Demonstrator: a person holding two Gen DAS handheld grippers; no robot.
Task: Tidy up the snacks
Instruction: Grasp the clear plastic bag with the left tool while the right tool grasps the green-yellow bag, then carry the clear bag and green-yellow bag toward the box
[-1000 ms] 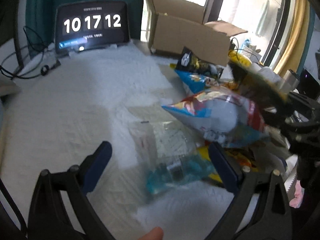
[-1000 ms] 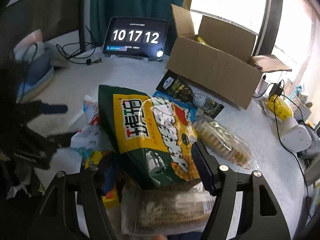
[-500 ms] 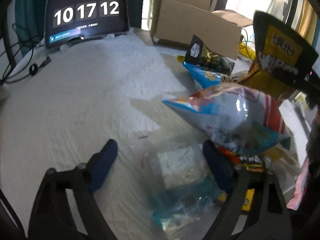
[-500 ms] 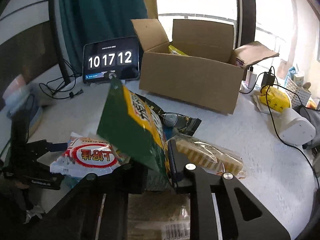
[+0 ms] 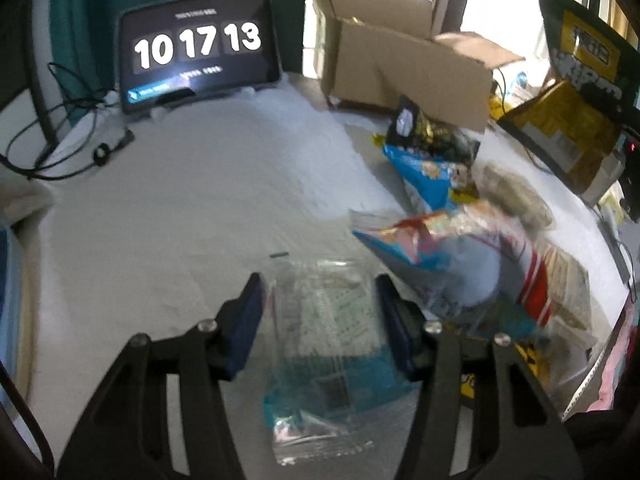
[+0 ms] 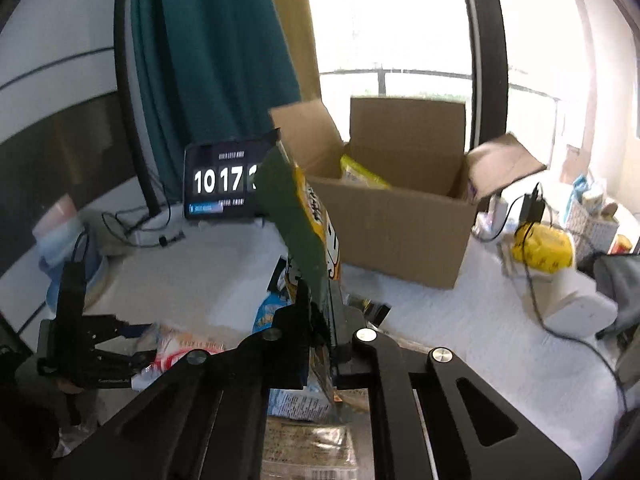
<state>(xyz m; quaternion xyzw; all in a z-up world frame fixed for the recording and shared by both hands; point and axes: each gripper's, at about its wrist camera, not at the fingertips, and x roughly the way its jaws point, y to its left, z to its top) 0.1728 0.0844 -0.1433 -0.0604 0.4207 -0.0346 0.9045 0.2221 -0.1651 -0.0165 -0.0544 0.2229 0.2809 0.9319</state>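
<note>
The right gripper (image 6: 320, 312) pinches the bottom edge of a green and yellow snack bag (image 6: 304, 216), held up in the air just short of the open cardboard box (image 6: 400, 224) at the far side of the table (image 5: 200, 208). So thin a hold could let the bag slip or swing against the box flap. The left gripper (image 5: 320, 308) has just been closing around a clear packet (image 5: 328, 320) at the near edge; whether its pads press yet I cannot tell, and the slick film may slide out. The tablet (image 5: 198, 46) reads 10 17 13; the bag's print is unreadable.
</note>
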